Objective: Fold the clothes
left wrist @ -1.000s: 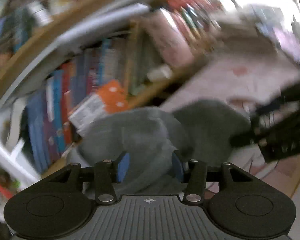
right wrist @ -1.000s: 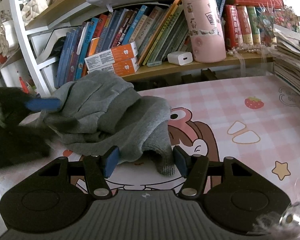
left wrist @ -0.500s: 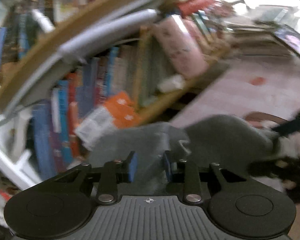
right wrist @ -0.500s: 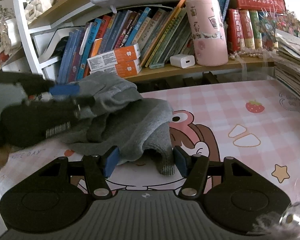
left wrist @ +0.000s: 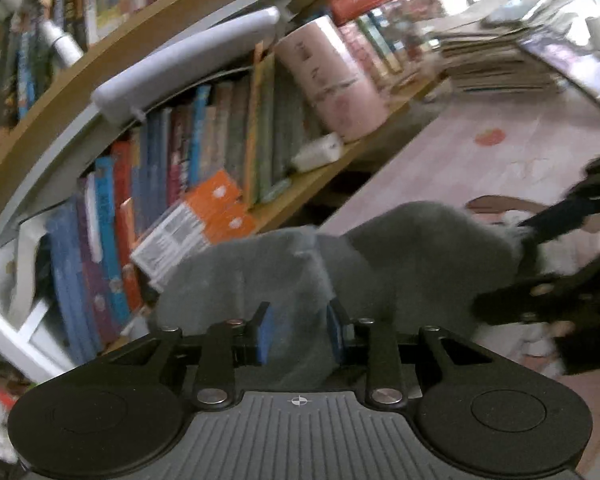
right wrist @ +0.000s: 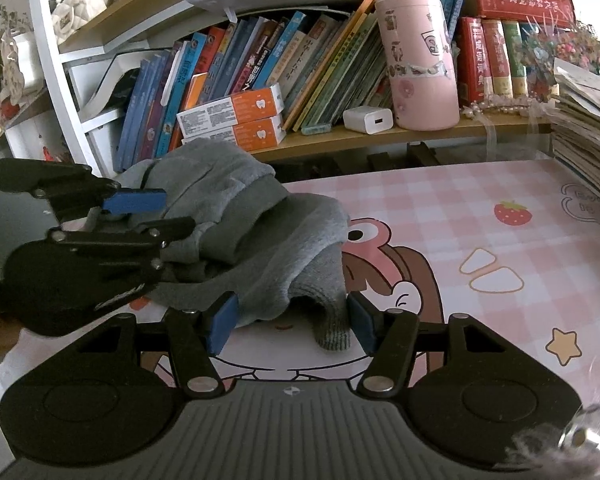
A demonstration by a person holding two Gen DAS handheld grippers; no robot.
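**Left claw bites the bundle, right waits at the hem**

Your left gripper [left wrist: 298, 334] has just been closing and now pinches a fold of the crumpled grey knit garment [right wrist: 252, 240], heaped on the pink checked cartoon mat [right wrist: 480, 208] before the wooden bookshelf [right wrist: 380, 138], likely to lift it open. Your right gripper [right wrist: 290, 318] stands released, straddling the ribbed cuff, pads clear. Sleeves and collar are buried; the left view is blurred.
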